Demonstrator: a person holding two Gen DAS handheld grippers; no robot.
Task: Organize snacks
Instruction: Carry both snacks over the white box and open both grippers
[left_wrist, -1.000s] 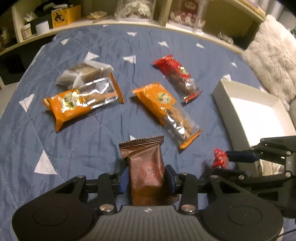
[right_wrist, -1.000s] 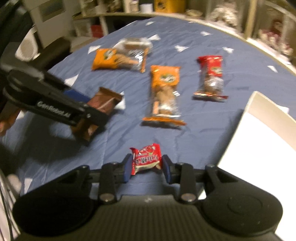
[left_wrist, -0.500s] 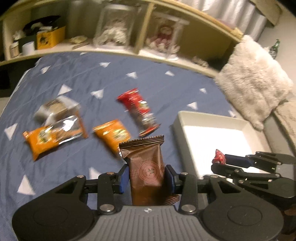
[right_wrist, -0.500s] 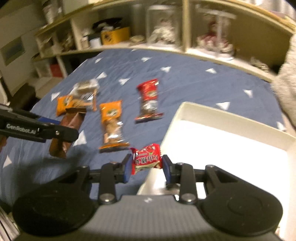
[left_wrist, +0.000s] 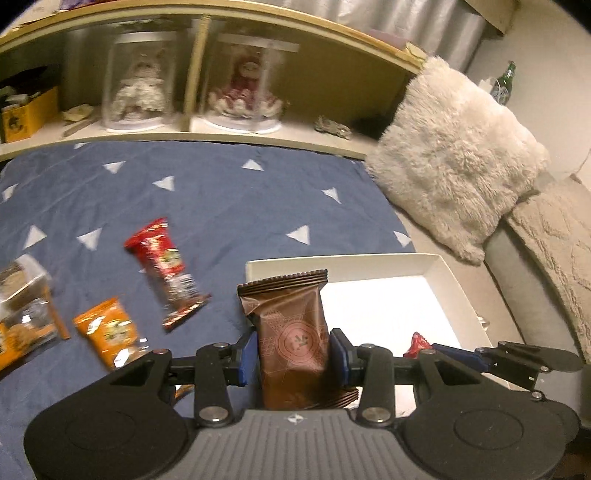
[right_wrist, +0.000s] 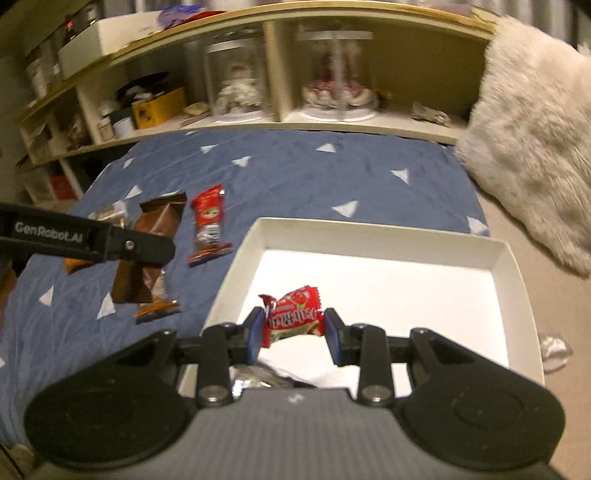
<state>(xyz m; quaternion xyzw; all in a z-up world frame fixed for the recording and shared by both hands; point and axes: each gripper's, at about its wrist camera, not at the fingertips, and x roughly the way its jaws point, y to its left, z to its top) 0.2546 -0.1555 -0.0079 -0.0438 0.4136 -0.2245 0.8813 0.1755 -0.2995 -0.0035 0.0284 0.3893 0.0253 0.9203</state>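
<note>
The left hand-held gripper (left_wrist: 293, 356) was clenched on a brown snack packet (left_wrist: 291, 332), holding it upright above the near left edge of the white tray (left_wrist: 448, 273). The right hand-held gripper (right_wrist: 291, 334) gripped a small red candy (right_wrist: 293, 319) between its blue pads (right_wrist: 255, 334), hanging over the near part of the tray, just inside its left wall. The tray lay on a blue bedspread (left_wrist: 221, 199) dotted with white triangles. To the left of it on the bedspread lay a red snack pack (left_wrist: 166, 266), an orange snack pack (left_wrist: 110, 332) nearer, and further left a clear-wrapped one (left_wrist: 22, 291), blurred and partly cut off. A fluffy white pillow (left_wrist: 454, 162) leaned beyond the tray's far right corner, and the shelf (right_wrist: 258, 125) behind the bed held two dolls under clear covers.
</note>
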